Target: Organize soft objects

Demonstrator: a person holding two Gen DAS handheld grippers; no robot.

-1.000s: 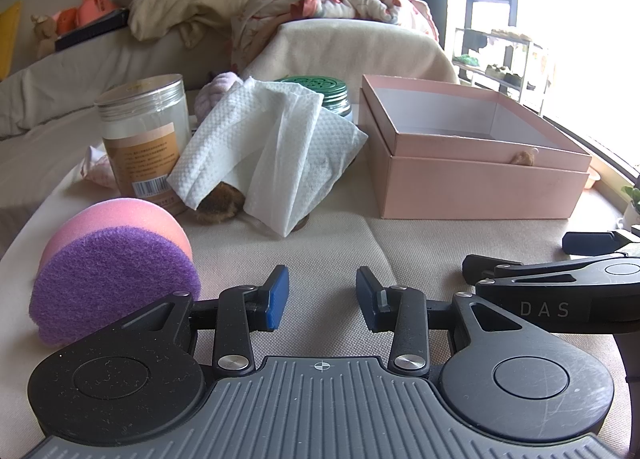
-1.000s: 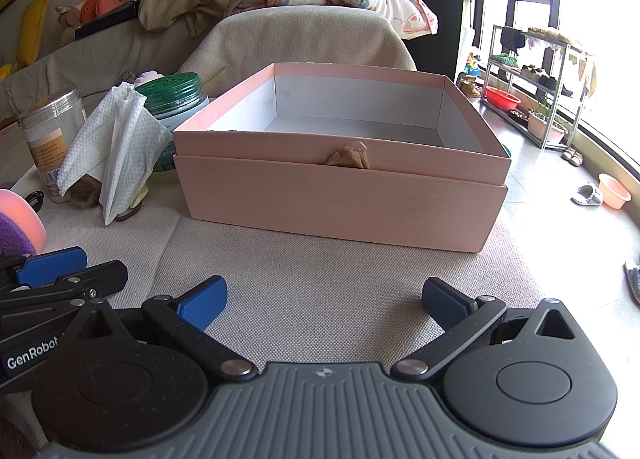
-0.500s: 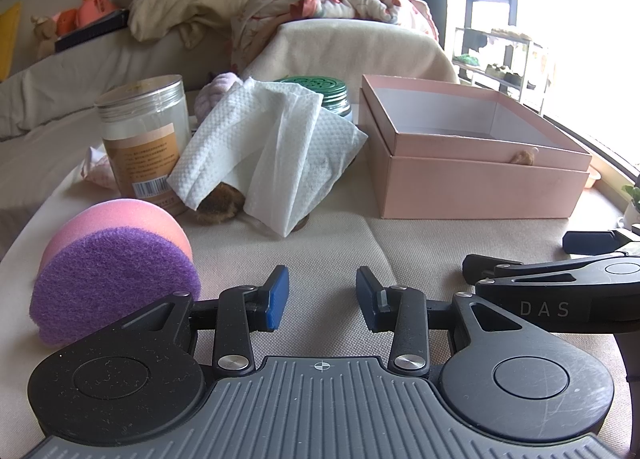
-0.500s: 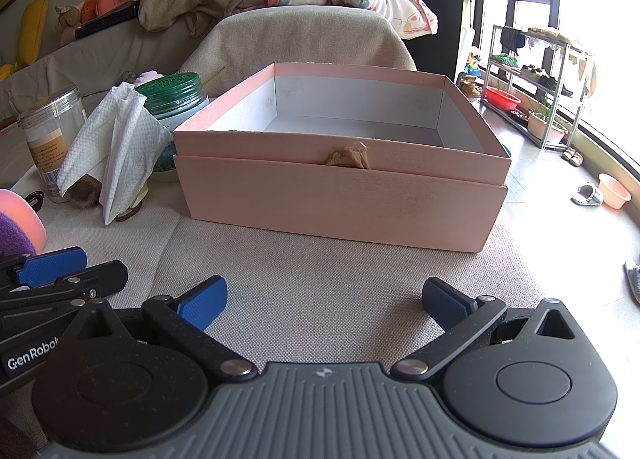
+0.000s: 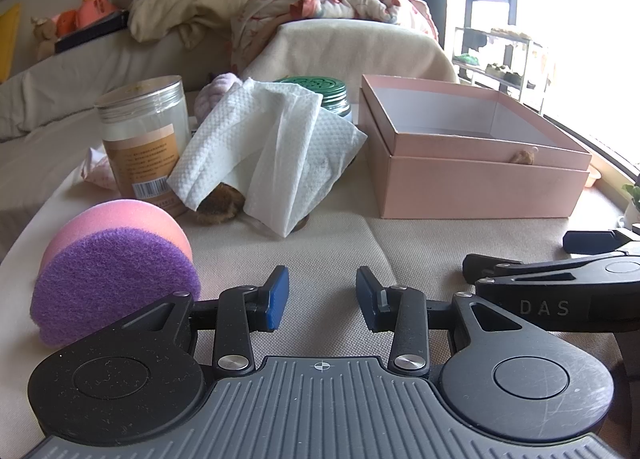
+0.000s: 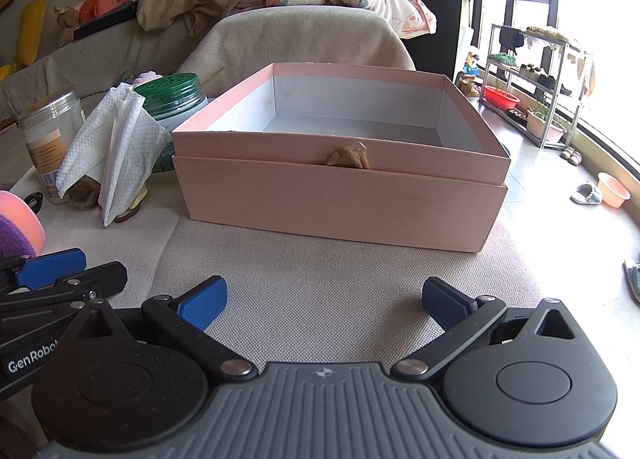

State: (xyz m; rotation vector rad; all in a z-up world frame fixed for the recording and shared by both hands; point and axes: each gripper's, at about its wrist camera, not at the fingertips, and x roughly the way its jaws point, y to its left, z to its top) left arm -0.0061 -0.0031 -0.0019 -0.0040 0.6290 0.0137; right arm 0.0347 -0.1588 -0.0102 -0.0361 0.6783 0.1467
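A beige cloth-covered table carries everything. The pink box is the largest thing on it; the right wrist view looks straight into its bare white interior, which the left wrist view catches only at a slant. A small tan tuft pokes out between the box's upper and lower parts on the near side. Left of the box stands a white paper towel, draped over a brown furry object (only the left wrist view shows that fur clearly). Behind it sit a clear jar and a green-lidded jar. The pink-and-purple sponge lies just beside the left gripper, whose jaws are parted narrowly around nothing. The right gripper is spread wide, empty, facing the box.
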